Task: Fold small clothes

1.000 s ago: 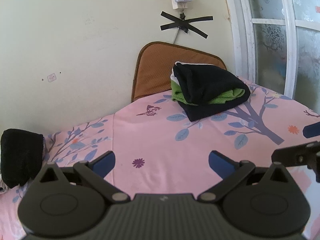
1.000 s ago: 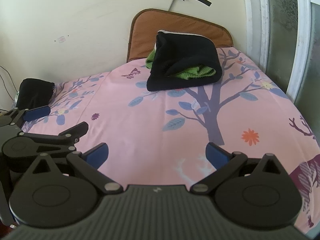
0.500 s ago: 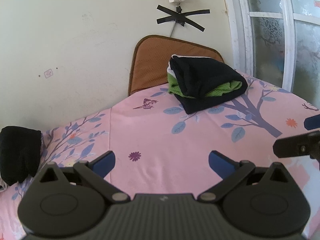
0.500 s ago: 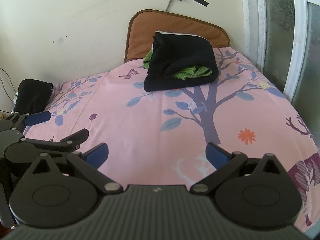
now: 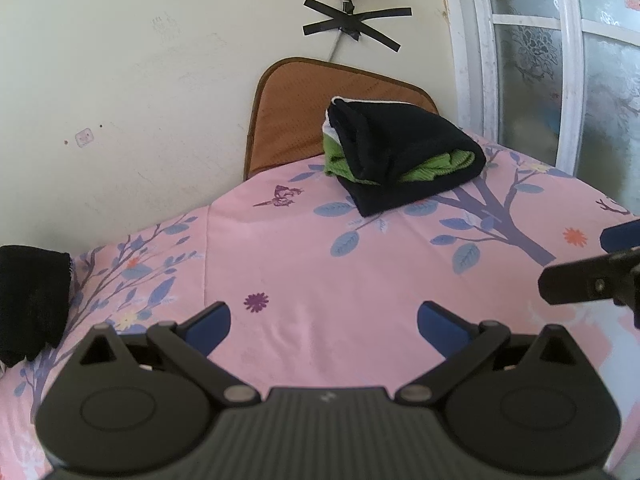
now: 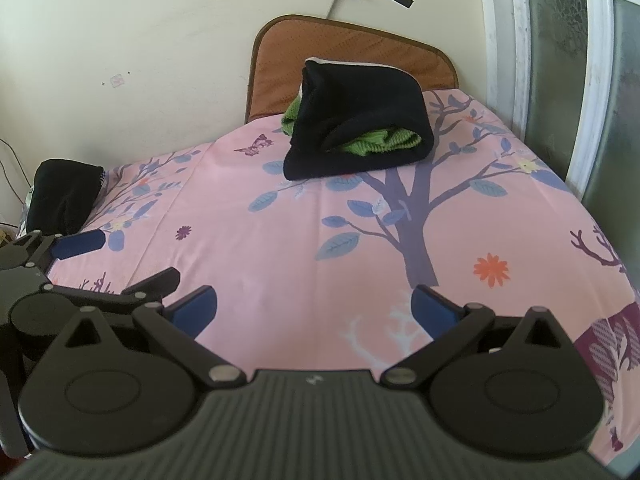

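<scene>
From the left wrist camera, the left gripper point(image 5: 323, 322) hangs low over the pink printed sheet point(image 5: 360, 280) with its two blue-padded fingers spread wide and nothing between them. Far across the sheet, against the brown cushion point(image 5: 296, 116) by the wall, sits one folded stack of clothes point(image 5: 396, 156): a black garment wrapped around a green one, with a sliver of white at the back edge, so three layers can be counted. At the left edge lies one separate black bundle point(image 5: 32, 300), loosely rolled; whether it is folded cannot be told. A black finger of the right gripper point(image 5: 592, 276) pokes in at the right margin. From the right wrist camera, the right gripper point(image 6: 314, 306) is likewise fully spread and empty above the sheet, near its front edge. The same single stack point(image 6: 360, 128) rests well away at the far side, and the black bundle point(image 6: 64, 196) sits at the far left corner, just beyond the left gripper point(image 6: 112, 260), which shows beside it, jaws parted. Judged from this, at least one pile is done and set aside; the bare middle of the sheet holds no garment, so either the black bundle is the remaining piece or the work is nearly over. In all: two grippers, one stack, one loose bundle, one cushion.
</scene>
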Demonstrator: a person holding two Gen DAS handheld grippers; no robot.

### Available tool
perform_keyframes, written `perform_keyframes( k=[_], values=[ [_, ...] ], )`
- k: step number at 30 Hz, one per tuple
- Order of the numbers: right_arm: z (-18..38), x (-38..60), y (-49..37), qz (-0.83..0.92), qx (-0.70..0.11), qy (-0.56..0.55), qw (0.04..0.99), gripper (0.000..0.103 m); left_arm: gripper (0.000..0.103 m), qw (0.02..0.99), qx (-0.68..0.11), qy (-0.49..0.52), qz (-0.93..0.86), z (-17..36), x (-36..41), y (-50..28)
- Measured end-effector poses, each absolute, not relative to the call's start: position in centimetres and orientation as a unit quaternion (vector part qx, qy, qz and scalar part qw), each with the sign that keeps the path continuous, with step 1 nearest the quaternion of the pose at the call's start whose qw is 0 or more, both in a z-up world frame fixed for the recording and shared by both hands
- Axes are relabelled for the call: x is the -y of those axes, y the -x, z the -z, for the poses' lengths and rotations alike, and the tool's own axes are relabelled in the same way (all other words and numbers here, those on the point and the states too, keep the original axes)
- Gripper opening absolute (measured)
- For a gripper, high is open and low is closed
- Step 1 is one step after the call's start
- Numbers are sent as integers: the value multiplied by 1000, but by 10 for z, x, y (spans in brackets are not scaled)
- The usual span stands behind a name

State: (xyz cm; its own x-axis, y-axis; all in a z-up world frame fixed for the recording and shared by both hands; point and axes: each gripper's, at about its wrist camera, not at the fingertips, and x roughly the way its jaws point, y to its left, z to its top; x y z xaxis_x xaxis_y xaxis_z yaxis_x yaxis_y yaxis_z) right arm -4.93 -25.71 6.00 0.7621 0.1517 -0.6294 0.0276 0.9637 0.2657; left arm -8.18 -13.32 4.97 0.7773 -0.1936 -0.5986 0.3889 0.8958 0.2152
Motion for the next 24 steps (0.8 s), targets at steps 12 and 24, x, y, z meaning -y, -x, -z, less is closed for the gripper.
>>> perform_keyframes(
  k=[12, 24],
  values=[
    [-60, 257, 48, -34, -344, -131, 929, 103, 103, 924, -304, -170, 157, -46, 136, 80],
    [-56, 257, 46, -36, -350, -133, 927, 103, 103, 921, -310, -170, 162, -44, 138, 81]
  ],
)
